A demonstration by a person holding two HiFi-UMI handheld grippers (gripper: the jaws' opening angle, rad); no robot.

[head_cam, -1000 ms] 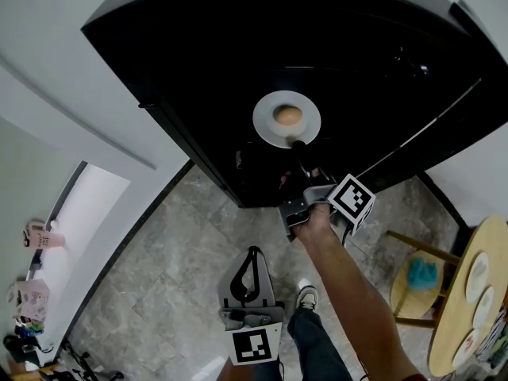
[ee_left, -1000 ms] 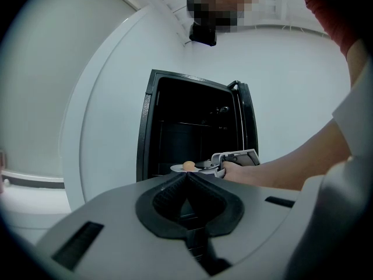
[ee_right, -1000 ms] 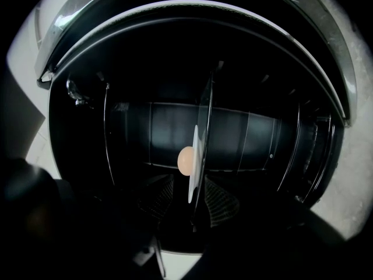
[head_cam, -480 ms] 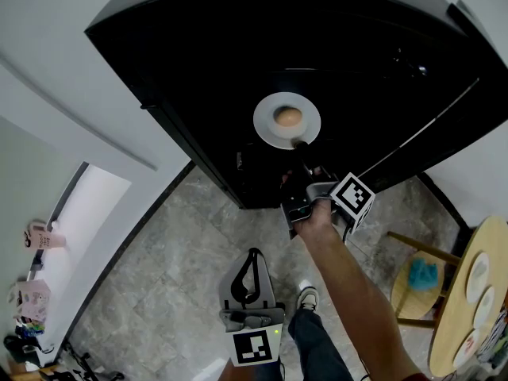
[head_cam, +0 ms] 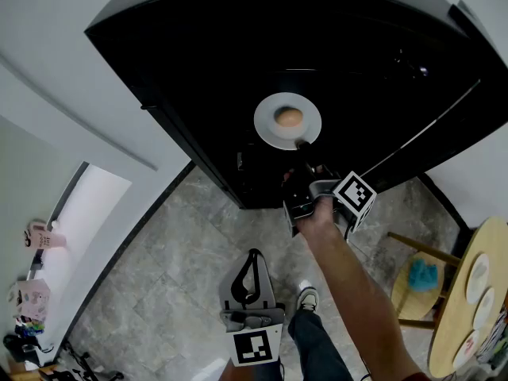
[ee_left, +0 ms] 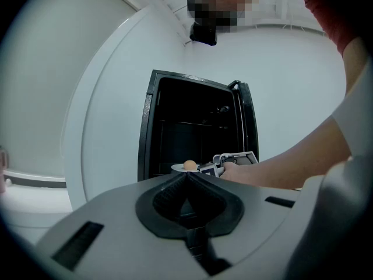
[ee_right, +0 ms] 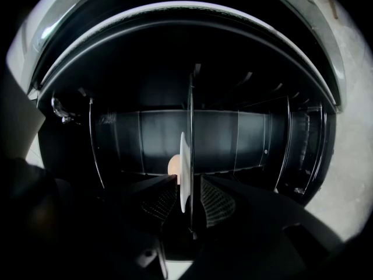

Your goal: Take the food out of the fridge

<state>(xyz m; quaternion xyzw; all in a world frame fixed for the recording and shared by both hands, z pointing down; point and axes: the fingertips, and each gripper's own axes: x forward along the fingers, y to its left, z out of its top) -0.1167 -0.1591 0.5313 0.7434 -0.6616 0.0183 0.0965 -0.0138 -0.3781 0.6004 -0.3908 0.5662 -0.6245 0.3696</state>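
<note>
A white plate (head_cam: 266, 122) with a round tan piece of food (head_cam: 289, 117) sits on a shelf inside the dark open fridge (head_cam: 198, 62). My right gripper (head_cam: 301, 146) reaches level into the fridge, rolled on its side. In the right gripper view the plate's rim (ee_right: 183, 174) stands edge-on between the jaws, with the food (ee_right: 172, 165) behind the left jaw. The right gripper (ee_right: 189, 186) has just been closing; a gap still shows beside the rim. My left gripper (head_cam: 252, 252) hangs low over the floor, jaws together and empty, and its own view (ee_left: 186, 175) looks at the fridge.
The fridge door (head_cam: 444, 109) stands open at the right. A round wooden table (head_cam: 456, 324) with plates and a stool (head_cam: 406, 296) bearing a blue cloth (head_cam: 421, 274) stand at the lower right. The person's shoe (head_cam: 308, 297) is on the grey stone floor (head_cam: 159, 276).
The right gripper has edged slightly toward the plate and rolled a little. The left gripper and the plate have stayed put.
</note>
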